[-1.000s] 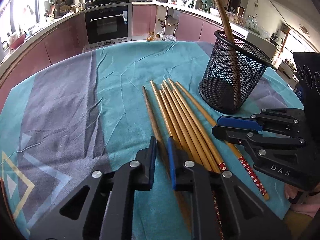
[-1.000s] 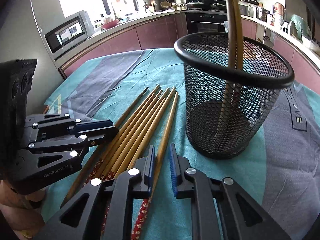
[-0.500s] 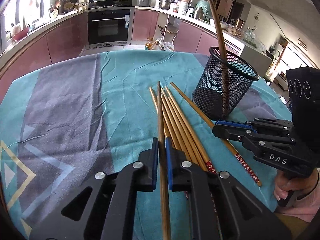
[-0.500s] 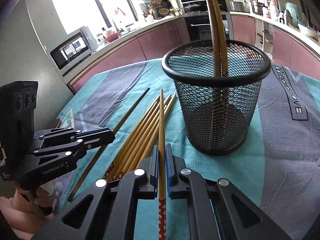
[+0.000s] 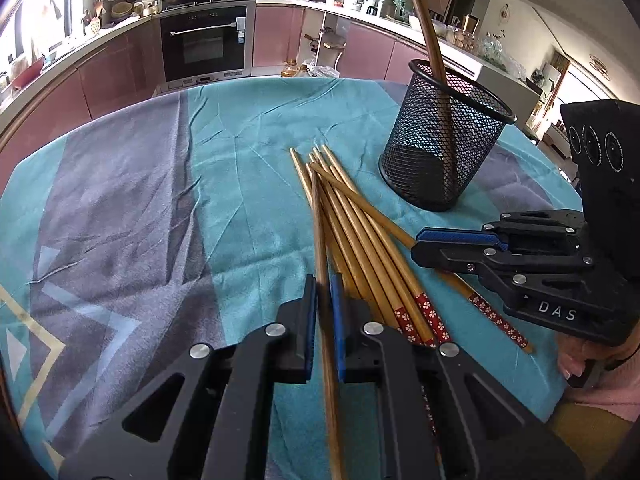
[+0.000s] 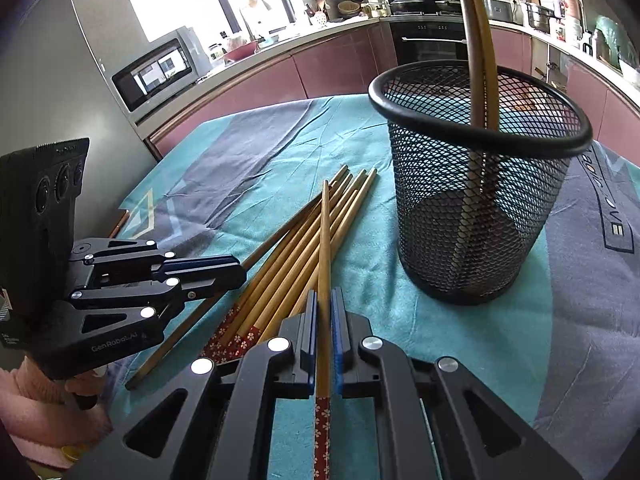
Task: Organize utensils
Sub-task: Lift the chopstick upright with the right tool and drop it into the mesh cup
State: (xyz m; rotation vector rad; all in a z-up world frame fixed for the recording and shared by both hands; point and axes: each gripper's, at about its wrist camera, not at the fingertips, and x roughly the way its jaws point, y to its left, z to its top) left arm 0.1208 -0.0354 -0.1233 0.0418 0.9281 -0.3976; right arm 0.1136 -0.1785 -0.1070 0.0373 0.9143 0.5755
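Observation:
My left gripper is shut on a plain brown chopstick that lies slanted across the loose pile of chopsticks on the teal cloth. My right gripper is shut on a chopstick with a red flowered end, its tip raised over the same pile. Each gripper shows in the other's view: the right gripper at the right, the left gripper at the left. A black mesh cup stands upright just beyond the pile, with two chopsticks leaning in it.
A teal and grey tablecloth covers the round table, with open cloth to the left of the pile. Hands in pink sleeves hold the grippers at the near table edge. Kitchen counters, an oven and a microwave lie beyond.
Both grippers' jaws closed from slightly apart onto one chopstick each. The two gripped chopsticks swung out of line with the pile and now cross over it.

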